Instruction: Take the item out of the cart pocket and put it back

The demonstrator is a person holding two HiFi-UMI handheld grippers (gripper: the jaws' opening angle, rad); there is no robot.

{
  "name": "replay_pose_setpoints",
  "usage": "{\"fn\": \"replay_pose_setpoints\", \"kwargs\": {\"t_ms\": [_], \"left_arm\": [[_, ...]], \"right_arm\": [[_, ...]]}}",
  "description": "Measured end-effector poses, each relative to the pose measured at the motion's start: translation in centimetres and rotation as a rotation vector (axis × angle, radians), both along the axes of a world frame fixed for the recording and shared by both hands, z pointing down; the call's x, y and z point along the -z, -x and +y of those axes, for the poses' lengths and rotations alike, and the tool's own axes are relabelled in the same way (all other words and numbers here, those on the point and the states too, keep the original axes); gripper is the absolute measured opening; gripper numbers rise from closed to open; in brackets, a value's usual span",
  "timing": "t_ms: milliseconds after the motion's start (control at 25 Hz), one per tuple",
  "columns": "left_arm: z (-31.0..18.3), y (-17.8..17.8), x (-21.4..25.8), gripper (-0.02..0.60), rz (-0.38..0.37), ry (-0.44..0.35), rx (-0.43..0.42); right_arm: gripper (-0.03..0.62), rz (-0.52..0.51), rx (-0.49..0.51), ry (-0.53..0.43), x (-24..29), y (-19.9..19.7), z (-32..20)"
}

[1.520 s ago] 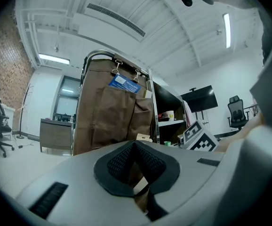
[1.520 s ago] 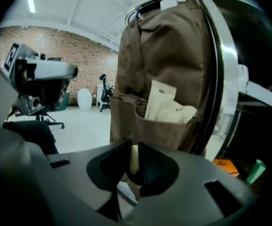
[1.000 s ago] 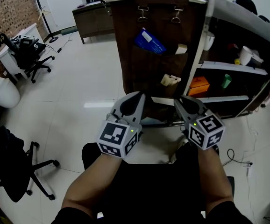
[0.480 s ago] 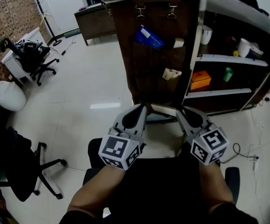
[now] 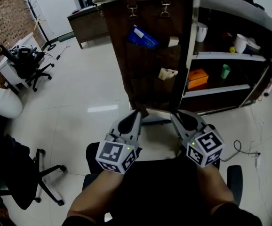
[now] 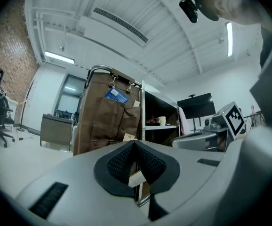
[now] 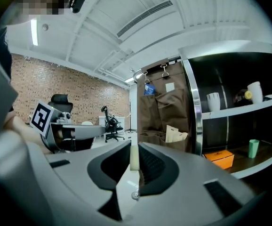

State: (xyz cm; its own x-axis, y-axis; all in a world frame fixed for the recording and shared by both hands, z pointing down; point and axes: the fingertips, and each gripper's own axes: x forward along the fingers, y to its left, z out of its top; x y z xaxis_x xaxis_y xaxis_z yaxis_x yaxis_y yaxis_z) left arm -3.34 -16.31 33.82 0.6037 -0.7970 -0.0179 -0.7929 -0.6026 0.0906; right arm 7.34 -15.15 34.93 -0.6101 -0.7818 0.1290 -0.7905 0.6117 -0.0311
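Both sit well short of the cart (image 5: 119,41), left gripper (image 5: 136,114) clenched empty, right gripper (image 5: 176,115) a slit apart and empty, so I'd open right wide, go in level, pinch the cream item (image 5: 167,73) poking from the lower pocket (image 5: 162,91).

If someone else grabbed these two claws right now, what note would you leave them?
Left claw: shut, empty, short of the cart.
Right claw: nearly closed; a pale strip shows in its slit, unclear if it is a held thing.
Blue packet sits in the upper pocket, pale packet in the lower pocket of the cart's brown panel.
Done: nothing out yet.
To do: reach a pocket, take the item out, put it back.
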Motion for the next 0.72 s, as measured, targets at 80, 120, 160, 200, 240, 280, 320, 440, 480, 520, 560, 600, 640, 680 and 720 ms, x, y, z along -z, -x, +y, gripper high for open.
{"fn": "replay_pose_setpoints", "kwargs": {"t_ms": [80,120,160,200,240,280,320,440,480,520,560,600,640,680,720], "left_arm": [[0.0,0.0,-0.2,0.0,-0.009,0.003,0.002],[0.1,-0.1,-0.2,0.0,-0.012,0.002,0.0],[0.2,-0.3,-0.3,0.0,-0.014,0.001,-0.005],[0.3,-0.5,-0.3,0.0,-0.016,0.002,-0.011],[0.4,-0.7,-0.4,0.0,-0.017,0.003,-0.016],[0.5,-0.8,-0.3,0.0,-0.02,0.003,-0.02],[0.5,-0.9,-0.3,0.0,-0.023,0.001,-0.021],[0.4,-0.8,-0.3,0.0,-0.036,-0.011,-0.018],[0.3,-0.8,-0.4,0.0,-0.04,-0.014,-0.016],[0.4,-0.8,-0.5,0.0,-0.045,-0.016,-0.015],[0.4,-0.9,-0.5,0.0,-0.051,-0.019,-0.015],[0.6,-1.0,-0.6,0.0,-0.057,-0.022,-0.016],[0.7,-1.1,-0.6,0.0,-0.065,-0.025,-0.018],[0.9,-1.1,-0.6,0.0,-0.074,-0.028,-0.019],[1.0,-1.1,-0.6,0.0,-0.084,-0.035,-0.018]], "right_arm": [[0.067,-0.005,0.002,0.006,-0.3,0.1,0.0],[0.067,-0.007,0.005,0.007,-0.4,0.1,0.0],[0.067,-0.008,0.008,0.009,-0.5,0.1,0.0],[0.067,-0.009,0.009,0.011,-0.6,0.1,0.1],[0.067,-0.011,0.01,0.012,-0.7,0.0,0.2],[0.069,-0.014,0.01,0.012,-0.7,-0.1,0.2],[0.067,-0.016,0.011,0.01,-0.7,-0.1,0.2],[0.069,-0.018,0.018,0.011,-0.9,0.1,0.1],[0.067,-0.017,0.021,0.012,-1.0,0.2,0.1],[0.067,-0.016,0.024,0.014,-1.1,0.2,0.0],[0.067,-0.016,0.026,0.016,-1.2,0.2,0.1],[0.069,-0.016,0.028,0.017,-1.2,0.3,0.1],[0.069,-0.017,0.031,0.017,-1.2,0.3,0.1],[0.069,-0.017,0.033,0.017,-1.2,0.3,0.1],[0.068,-0.016,0.036,0.017,-1.2,0.4,0.1]]}}
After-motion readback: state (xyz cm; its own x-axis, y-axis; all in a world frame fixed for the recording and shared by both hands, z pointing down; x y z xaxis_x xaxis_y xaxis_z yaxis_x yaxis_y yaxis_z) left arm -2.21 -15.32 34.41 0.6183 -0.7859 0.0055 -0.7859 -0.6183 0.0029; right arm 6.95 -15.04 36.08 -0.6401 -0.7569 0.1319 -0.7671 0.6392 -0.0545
